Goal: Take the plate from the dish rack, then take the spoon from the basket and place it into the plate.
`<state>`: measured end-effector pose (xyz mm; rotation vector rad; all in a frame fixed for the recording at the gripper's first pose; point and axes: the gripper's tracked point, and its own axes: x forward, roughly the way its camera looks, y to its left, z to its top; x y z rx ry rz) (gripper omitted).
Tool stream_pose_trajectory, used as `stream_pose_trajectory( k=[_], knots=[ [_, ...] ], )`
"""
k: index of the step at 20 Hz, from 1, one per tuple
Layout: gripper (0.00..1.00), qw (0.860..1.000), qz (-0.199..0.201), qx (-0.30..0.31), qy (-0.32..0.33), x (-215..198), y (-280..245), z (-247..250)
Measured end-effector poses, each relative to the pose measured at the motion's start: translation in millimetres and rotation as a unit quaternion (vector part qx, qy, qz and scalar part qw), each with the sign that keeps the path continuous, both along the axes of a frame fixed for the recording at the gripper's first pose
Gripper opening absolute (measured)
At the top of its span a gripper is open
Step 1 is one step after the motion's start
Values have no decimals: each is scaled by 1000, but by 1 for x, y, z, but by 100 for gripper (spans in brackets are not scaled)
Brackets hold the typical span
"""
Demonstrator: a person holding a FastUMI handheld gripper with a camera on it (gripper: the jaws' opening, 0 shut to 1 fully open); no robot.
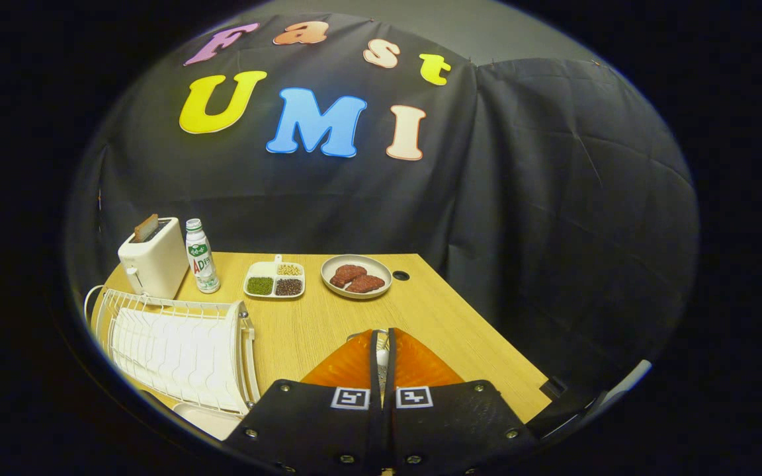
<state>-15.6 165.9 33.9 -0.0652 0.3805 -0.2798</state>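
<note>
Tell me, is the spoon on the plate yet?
Not yet. The rack looks empty, with a white plate beside it, so that seems done. The gripper is nearly shut on something pale, maybe the spoon. Placing it remains.

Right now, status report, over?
Hand-held gripper fingers close together, something pale in the gap; grip unclear. Rack left of them. Meat plate well beyond.

Gripper (381,344): blk screwed mounts w/ two square b/w marker tags.
</note>
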Motion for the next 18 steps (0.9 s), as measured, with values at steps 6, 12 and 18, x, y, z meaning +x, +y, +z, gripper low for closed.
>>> stream_pose_trajectory(
  k=[6, 12, 18],
  knots=[
    [0, 998, 37, -17, -39, -19, 24, 48],
    [1, 992, 109, -17, -57, -67, 70, 75],
    [0, 977, 206, -9, -44, -119, 129, 59]
  ],
)
